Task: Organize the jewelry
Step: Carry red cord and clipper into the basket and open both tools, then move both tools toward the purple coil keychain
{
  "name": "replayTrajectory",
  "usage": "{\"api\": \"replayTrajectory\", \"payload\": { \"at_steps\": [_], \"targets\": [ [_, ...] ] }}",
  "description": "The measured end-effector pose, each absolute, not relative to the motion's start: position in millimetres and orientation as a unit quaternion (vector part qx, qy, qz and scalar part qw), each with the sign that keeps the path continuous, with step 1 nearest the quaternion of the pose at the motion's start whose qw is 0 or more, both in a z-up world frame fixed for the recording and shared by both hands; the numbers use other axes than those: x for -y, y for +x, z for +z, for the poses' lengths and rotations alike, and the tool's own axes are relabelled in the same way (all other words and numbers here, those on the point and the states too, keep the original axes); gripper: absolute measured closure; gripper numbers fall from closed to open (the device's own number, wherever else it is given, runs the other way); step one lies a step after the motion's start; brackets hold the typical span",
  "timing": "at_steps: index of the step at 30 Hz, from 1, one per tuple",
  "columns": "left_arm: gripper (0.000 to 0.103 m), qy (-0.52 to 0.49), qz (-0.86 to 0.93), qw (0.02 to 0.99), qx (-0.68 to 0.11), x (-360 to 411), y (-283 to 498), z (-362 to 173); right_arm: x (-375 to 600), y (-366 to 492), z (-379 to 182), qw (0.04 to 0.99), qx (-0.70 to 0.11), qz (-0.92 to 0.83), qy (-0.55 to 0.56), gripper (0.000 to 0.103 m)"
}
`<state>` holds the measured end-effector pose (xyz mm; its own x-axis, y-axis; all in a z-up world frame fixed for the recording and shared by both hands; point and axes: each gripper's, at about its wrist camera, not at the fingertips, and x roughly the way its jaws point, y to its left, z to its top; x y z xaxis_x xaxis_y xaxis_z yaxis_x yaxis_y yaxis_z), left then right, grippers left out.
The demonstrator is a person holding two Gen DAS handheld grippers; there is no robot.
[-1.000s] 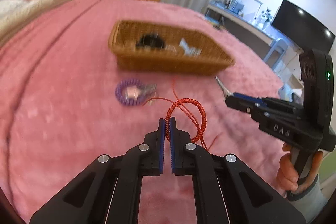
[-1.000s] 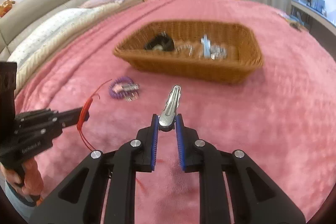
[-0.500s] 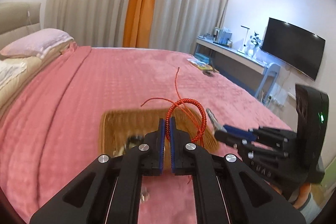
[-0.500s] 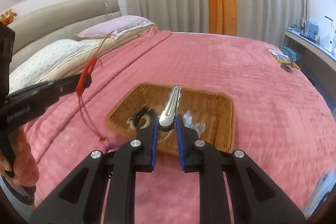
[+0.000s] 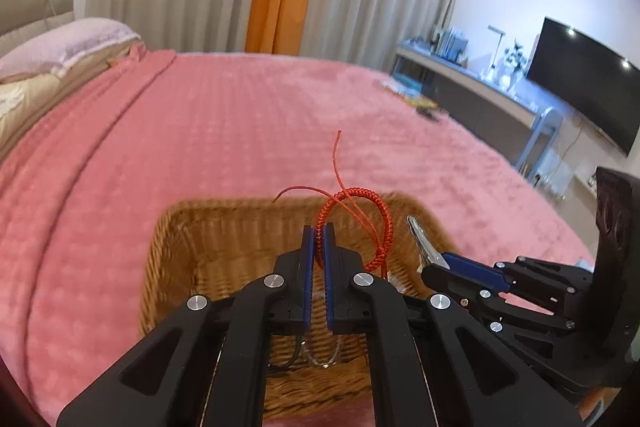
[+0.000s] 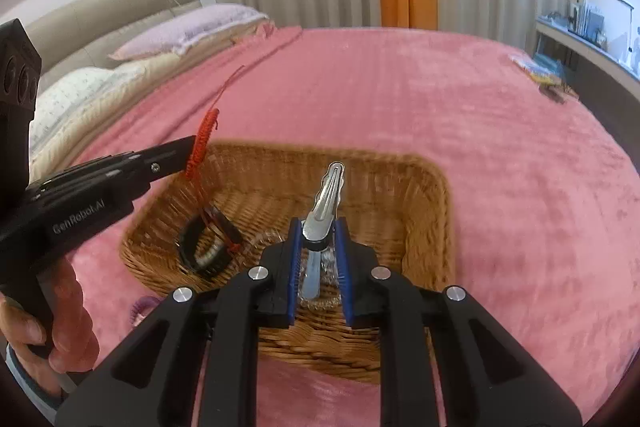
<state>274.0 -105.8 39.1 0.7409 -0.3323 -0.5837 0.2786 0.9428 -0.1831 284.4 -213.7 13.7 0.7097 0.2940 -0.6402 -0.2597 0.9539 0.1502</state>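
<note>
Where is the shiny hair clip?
The hair clip is pinched in the right hand-held gripper, above the basket, right of the red bracelet.

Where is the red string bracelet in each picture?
Left wrist view: the red bracelet sits in the middle, pinched in the left tool, above the basket.
Right wrist view: it hangs at the left from the left tool's tip, over the basket's left rim.
Shared landmark: the wicker basket on the pink bedspread; in both views the silver hair clip sits in the right tool.
</note>
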Motion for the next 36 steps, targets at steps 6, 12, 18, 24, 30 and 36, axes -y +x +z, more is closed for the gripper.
{"api": "replayTrajectory", "payload": {
  "at_steps": [6, 12, 18, 24, 30, 36],
  "targets": [
    [0.101, -0.034, -0.167, 0.920, -0.354, 105.9, 283.8, 13.3, 207.8, 294.3, -8.6, 0.912, -0.383, 0.145, 0.020, 0.089],
    [0.089, -0.020, -0.177, 0.906, -0.384, 112.7, 284.7, 2.9, 209.1, 300.9, -19.3, 0.905, -0.401, 0.140, 0.022, 0.088],
    [0.062, -0.018, -0.187, 0.906, -0.378, 101.1, 265.0, 13.2, 217.0, 294.9, -14.1, 0.903, -0.401, 0.147, 0.036, 0.084],
    [0.062, -0.040, -0.188, 0.918, -0.347, 55.3, 222.1, 40.3, 214.7, 265.8, 14.1, 0.912, -0.371, 0.169, 0.046, 0.080],
    [0.062, -0.078, -0.173, 0.925, -0.329, 6.7, 183.0, 55.4, 179.3, 216.8, 40.8, 0.920, -0.334, 0.205, 0.019, 0.063],
    [0.062, -0.101, -0.162, 0.925, -0.329, -17.2, 155.3, 45.6, 144.1, 180.3, 40.4, 0.914, -0.330, 0.237, -0.002, 0.063]
  ]
}}
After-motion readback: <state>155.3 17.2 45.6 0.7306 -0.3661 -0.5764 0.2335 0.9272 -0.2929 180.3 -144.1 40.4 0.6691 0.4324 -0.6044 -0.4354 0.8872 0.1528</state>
